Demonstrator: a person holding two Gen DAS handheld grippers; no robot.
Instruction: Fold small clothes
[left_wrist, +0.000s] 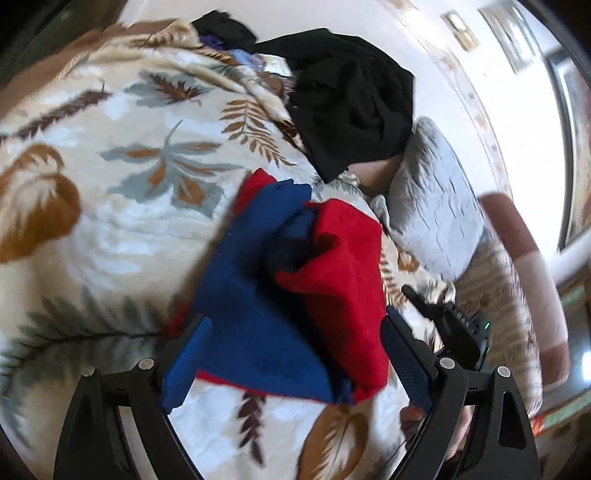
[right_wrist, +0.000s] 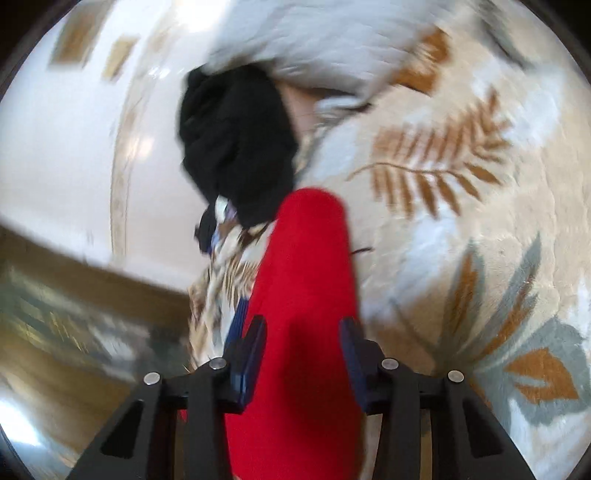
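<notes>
From your left wrist camera, the left gripper (left_wrist: 295, 354) stands wide, its blue pads either side of the red and blue garment (left_wrist: 295, 295), which lies bunched on the leaf-patterned blanket (left_wrist: 110, 184) and reaches in between the fingers. Nothing is pinched here. Ahead of the fingers and a little right sits a black clothing pile (left_wrist: 351, 103), with a grey quilted pillow (left_wrist: 436, 206) further right. If you close now you would likely catch a thick wad of several layers rather than one edge, and the fold would come out lumpy. The garment's outline is smeared by motion, so I cannot tell which part is hem or sleeve. A dark device at the right edge, beyond the right finger, is too cut off to name.

From your right wrist camera, the right gripper (right_wrist: 303, 343) holds the garment's red cloth between narrow fingers; the cloth runs forward from the jaws toward the black pile. Pulling hard could drag the garment across the blanket or slip it free of the pads. Blur hides how deep the cloth sits, and the blue part is barely visible.
</notes>
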